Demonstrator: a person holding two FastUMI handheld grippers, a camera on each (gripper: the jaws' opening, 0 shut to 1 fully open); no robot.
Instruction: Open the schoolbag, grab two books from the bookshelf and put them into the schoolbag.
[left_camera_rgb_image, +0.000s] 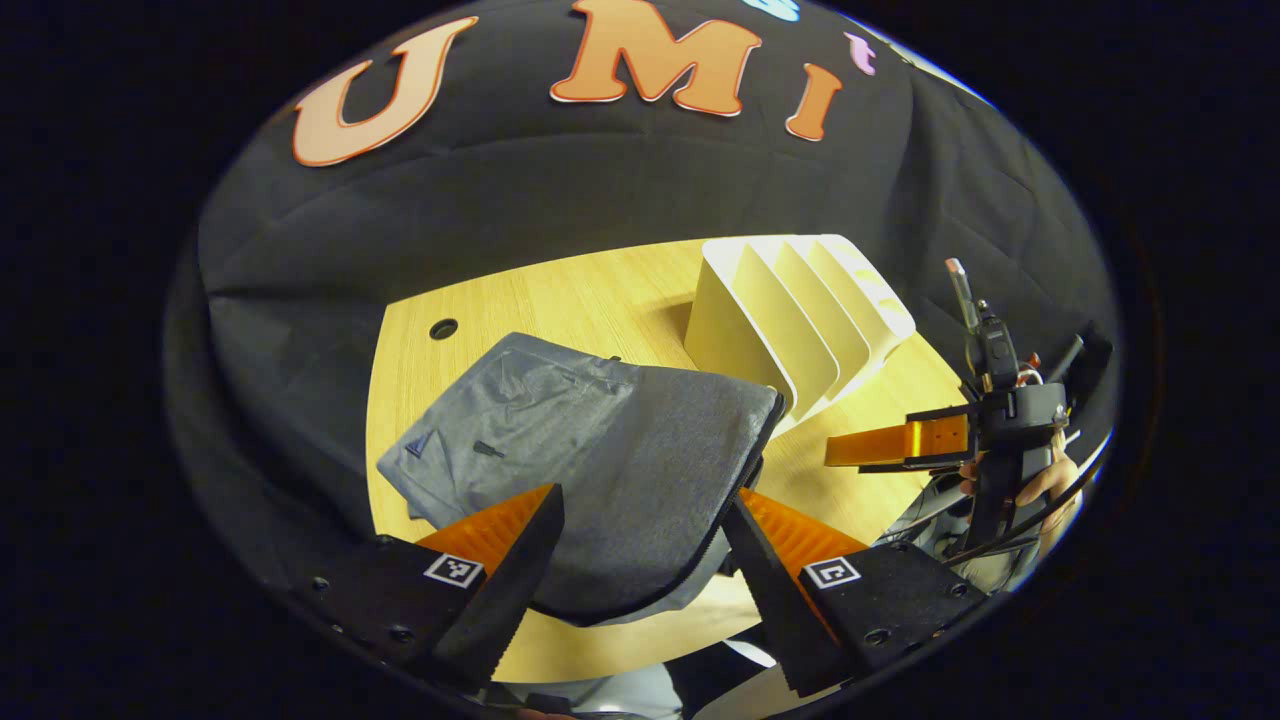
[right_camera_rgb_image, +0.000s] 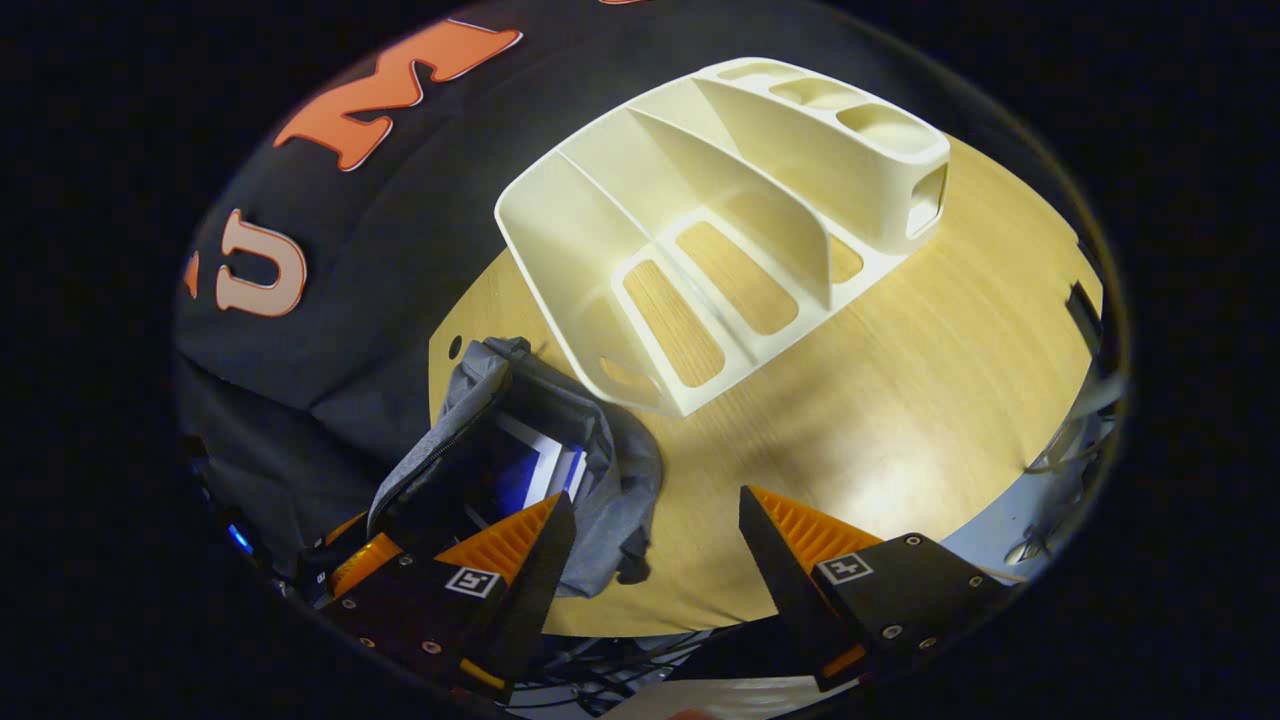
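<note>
The grey schoolbag (left_camera_rgb_image: 600, 440) lies on the wooden table (left_camera_rgb_image: 560, 290), its top flap raised toward me. My left gripper (left_camera_rgb_image: 645, 497) is open, its wide-spread fingers on either side of the flap's zipper edge. In the right gripper view the schoolbag (right_camera_rgb_image: 620, 470) gapes open with a white and blue book (right_camera_rgb_image: 540, 465) inside. The cream bookshelf (left_camera_rgb_image: 790, 320) stands behind the bag, and its slots (right_camera_rgb_image: 720, 180) hold no books. My right gripper (right_camera_rgb_image: 657, 497) is open over bare table beside the bag. It also shows at the right (left_camera_rgb_image: 870, 450), held by a hand (left_camera_rgb_image: 1045, 490).
A round cable hole (left_camera_rgb_image: 443, 328) sits near the table's far left corner. Bare wood (right_camera_rgb_image: 900, 380) stretches to the right of the bag and in front of the bookshelf. Black cloth walls close in behind and to the left. Cables hang past the table's right edge (right_camera_rgb_image: 1060, 440).
</note>
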